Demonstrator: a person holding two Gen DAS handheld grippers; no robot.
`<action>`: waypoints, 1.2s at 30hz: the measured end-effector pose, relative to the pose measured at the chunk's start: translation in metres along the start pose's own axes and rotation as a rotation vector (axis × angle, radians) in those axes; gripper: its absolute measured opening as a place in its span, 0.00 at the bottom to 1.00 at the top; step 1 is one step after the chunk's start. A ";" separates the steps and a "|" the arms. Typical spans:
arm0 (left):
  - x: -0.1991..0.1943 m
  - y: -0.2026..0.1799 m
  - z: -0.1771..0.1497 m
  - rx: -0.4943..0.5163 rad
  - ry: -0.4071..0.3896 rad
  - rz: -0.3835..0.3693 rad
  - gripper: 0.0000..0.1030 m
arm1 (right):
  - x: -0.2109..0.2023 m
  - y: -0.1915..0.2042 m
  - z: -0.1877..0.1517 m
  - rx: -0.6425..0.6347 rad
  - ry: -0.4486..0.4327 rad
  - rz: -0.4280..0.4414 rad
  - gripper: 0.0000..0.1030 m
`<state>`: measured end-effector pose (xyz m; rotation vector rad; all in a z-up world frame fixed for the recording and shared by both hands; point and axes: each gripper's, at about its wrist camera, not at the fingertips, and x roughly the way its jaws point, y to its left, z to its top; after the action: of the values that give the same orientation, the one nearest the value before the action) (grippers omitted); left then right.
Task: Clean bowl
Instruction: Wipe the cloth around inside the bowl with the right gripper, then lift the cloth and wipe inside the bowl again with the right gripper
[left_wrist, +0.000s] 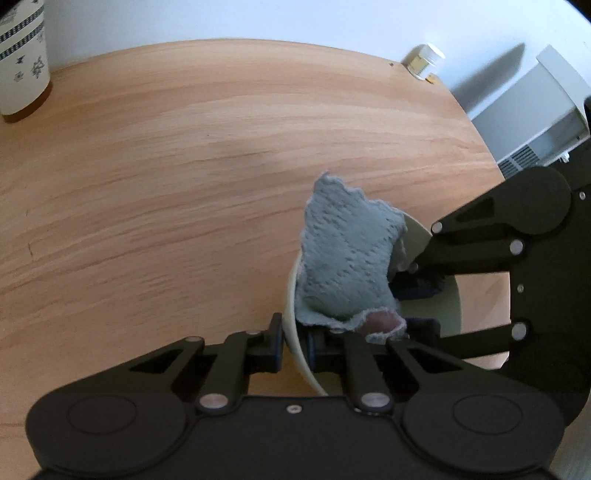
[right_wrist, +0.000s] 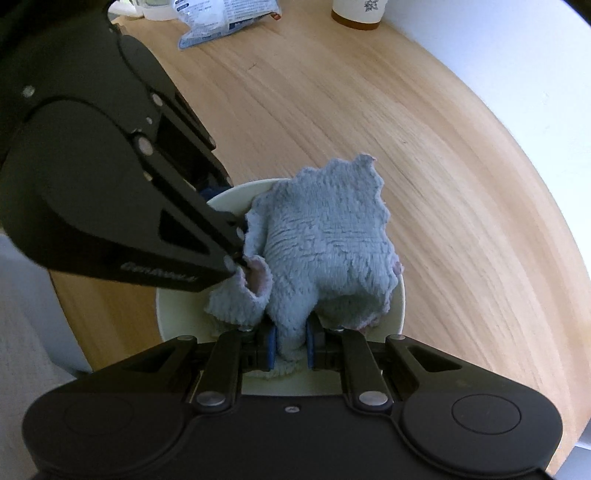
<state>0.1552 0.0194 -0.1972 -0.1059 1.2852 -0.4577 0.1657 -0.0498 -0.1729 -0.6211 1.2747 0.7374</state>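
Note:
A pale cream bowl (left_wrist: 293, 343) stands on the wooden table. My left gripper (left_wrist: 295, 345) is shut on the bowl's rim, one finger outside and one inside. A light blue cloth (left_wrist: 347, 258) bunches up inside the bowl. My right gripper (right_wrist: 290, 343) is shut on the cloth (right_wrist: 325, 240) and holds it down in the bowl (right_wrist: 399, 306). The right gripper also shows in the left wrist view (left_wrist: 413, 269), coming in from the right. The left gripper also shows in the right wrist view (right_wrist: 221, 199), at the bowl's far left rim.
A round wooden table (left_wrist: 184, 166) carries a white patterned container (left_wrist: 20, 62) at the far left and a small jar (left_wrist: 424, 61) at the far edge. A blue and white packet (right_wrist: 225, 18) lies at the back. A white heater (left_wrist: 535, 122) stands beyond the table.

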 end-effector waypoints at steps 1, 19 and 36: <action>0.000 -0.002 0.000 0.022 0.002 0.004 0.11 | -0.001 0.002 0.005 0.016 -0.016 -0.001 0.16; -0.004 0.000 -0.003 0.088 0.002 0.010 0.12 | -0.020 0.029 0.050 0.059 -0.217 -0.008 0.16; -0.007 0.004 -0.004 0.036 -0.002 0.011 0.13 | 0.019 0.058 0.052 0.052 -0.116 -0.041 0.13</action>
<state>0.1513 0.0264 -0.1929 -0.0694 1.2746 -0.4707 0.1550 0.0290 -0.1821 -0.5530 1.1678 0.6948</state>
